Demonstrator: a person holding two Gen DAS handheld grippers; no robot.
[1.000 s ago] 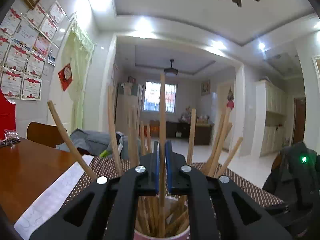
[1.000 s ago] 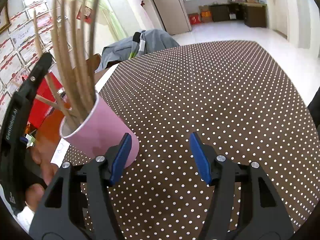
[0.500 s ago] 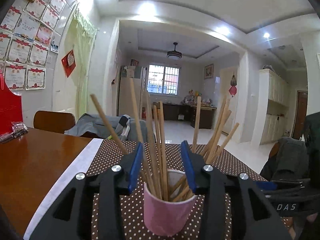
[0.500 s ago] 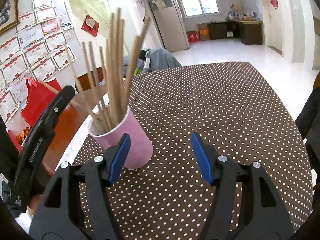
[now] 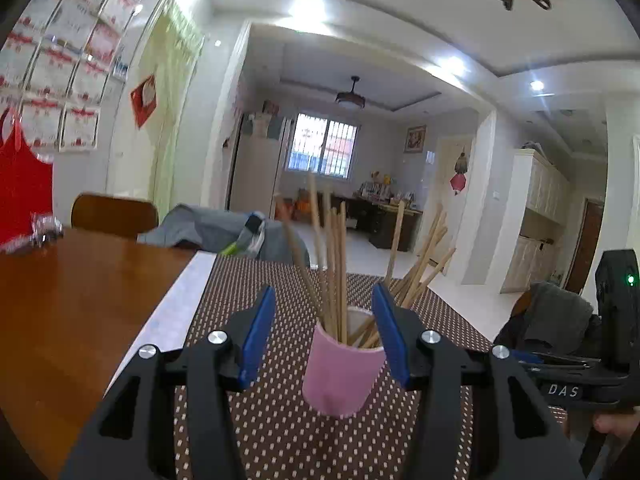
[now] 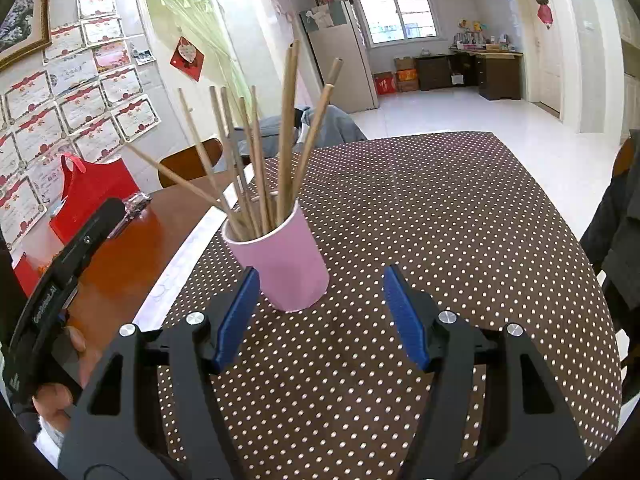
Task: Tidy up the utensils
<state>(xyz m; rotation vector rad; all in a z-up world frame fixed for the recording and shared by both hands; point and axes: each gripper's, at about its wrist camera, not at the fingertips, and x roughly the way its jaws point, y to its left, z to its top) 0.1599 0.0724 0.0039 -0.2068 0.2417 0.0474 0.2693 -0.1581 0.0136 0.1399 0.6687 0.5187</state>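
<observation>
Polka-dot tablecloth (image 6: 440, 216) over wooden table (image 5: 72, 288), bright tiled room; both claws parted, empty, left widening.

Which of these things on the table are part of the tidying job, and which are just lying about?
Part of the job:
- pink cup
- wooden chopsticks standing in it

Just lying about:
- red bag
- grey jacket over a chair
- polka-dot cloth

Brown polka-dot tablecloth (image 6: 440, 220) covers part of the wooden bench (image 6: 120, 272). Red gift bag (image 6: 92, 196) stands on the bench beyond the cloth's left edge. Certificates (image 6: 80, 92) line the wall behind the bag. Grey garment (image 5: 208, 232) lies past the cloth's far edge.
</observation>
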